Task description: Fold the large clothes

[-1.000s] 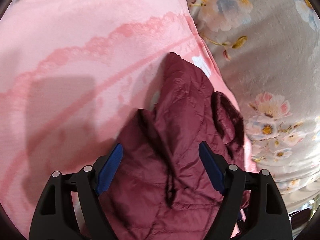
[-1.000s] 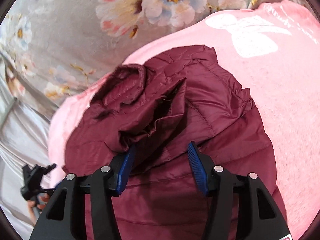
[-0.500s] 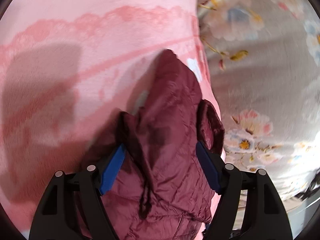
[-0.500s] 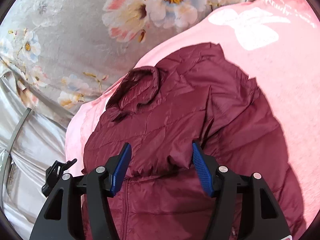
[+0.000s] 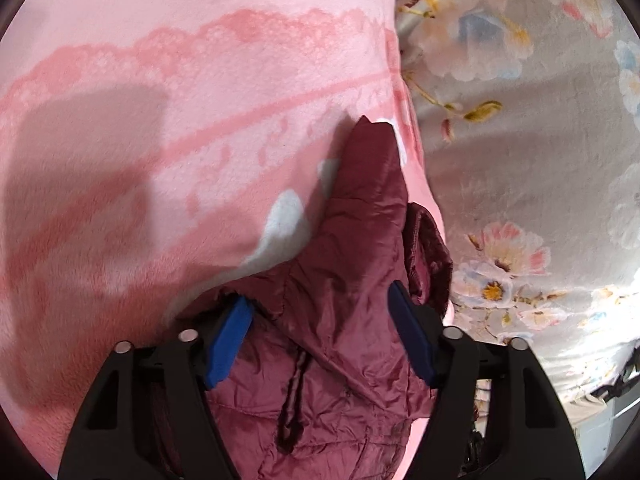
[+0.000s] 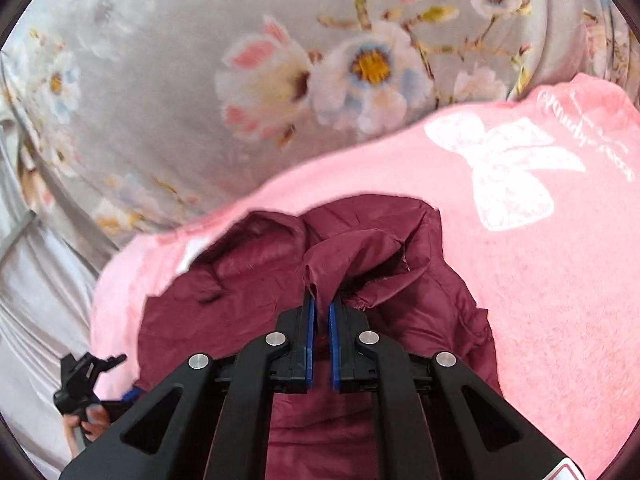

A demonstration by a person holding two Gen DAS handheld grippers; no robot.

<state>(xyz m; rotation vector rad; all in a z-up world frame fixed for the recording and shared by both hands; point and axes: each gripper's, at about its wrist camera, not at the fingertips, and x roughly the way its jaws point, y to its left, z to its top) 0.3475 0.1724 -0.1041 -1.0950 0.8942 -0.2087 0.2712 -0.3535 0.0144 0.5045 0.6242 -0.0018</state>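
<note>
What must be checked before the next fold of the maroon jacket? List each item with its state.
1. Right gripper pinches a fold of the maroon jacket: ok.
2. Left gripper shut on fabric: not ok, jaws open, jacket between them.
3. Jacket lies on the pink blanket: ok.
4. Jacket flat: not ok, bunched.
5. Collar tucked: cannot tell.

My left claw (image 5: 320,340): black plastic arms with cut-out windows, silver round rivets, blue finger pads (image 5: 228,342). My right claw (image 6: 322,316) matches it, a red-edged white label at its lower corner. Bare skin shows on my hand (image 6: 90,426).
</note>
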